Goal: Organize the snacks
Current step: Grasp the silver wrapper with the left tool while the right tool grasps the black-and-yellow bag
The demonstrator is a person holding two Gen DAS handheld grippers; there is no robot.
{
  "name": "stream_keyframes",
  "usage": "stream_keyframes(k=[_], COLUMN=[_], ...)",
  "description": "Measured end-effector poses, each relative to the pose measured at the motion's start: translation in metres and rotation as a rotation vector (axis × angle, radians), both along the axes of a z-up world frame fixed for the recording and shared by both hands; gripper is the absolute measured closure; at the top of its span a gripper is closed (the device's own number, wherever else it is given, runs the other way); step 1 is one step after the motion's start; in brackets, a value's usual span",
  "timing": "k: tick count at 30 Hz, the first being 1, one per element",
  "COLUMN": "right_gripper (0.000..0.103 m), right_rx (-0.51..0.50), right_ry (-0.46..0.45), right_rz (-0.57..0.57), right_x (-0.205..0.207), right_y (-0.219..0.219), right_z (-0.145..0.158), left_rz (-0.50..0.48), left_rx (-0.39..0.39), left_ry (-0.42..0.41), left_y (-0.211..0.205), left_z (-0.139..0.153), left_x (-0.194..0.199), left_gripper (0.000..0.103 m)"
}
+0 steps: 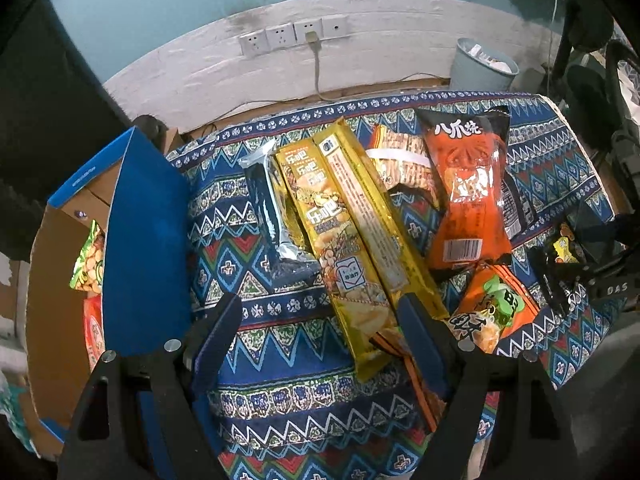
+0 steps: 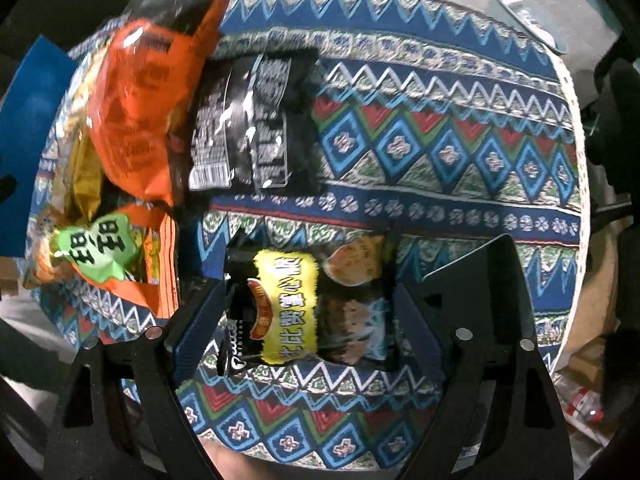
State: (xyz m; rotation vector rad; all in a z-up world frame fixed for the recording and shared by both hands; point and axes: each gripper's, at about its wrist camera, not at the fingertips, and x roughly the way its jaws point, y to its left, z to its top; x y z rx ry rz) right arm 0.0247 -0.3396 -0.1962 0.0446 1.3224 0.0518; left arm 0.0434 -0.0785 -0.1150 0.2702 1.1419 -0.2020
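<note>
Beside the box (image 1: 60,264), left gripper (image 1: 320,320) spread over the gold pack (image 1: 352,240); right gripper (image 2: 308,312) brackets the black bag (image 2: 312,312), jaws unclenched, lining up grabs.

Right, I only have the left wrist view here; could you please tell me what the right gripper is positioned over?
Observer: The right gripper straddles a small black snack packet with a yellow label, which lies flat on the patterned tablecloth.
Operator: Thank you. Has it closed on that packet yet?
Observer: Not as far as I can see. The jaws stand open, with the blue pads on either side of the packet and seemingly just clear of it.
</note>
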Motion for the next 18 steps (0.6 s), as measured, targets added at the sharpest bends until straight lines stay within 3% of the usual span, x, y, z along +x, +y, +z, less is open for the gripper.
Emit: stream_keyframes(k=[12, 18], right_gripper=[0.016, 0.016], right_rx=[-0.134, -0.15], right_ry=[0.009, 0.054], right_rz=[0.014, 0.0], right_x=[-0.001, -0.005], right_y=[0.012, 0.011], right_z=[-0.006, -0.023], left_rz=[0.029, 0.082], left_rx=[-0.001, -0.022], left_ry=[0.012, 0.012], left_y=[0.007, 0.015], left_z=[-0.006, -0.007], left_x=[0.007, 0.024], left_gripper=[0.021, 0.021])
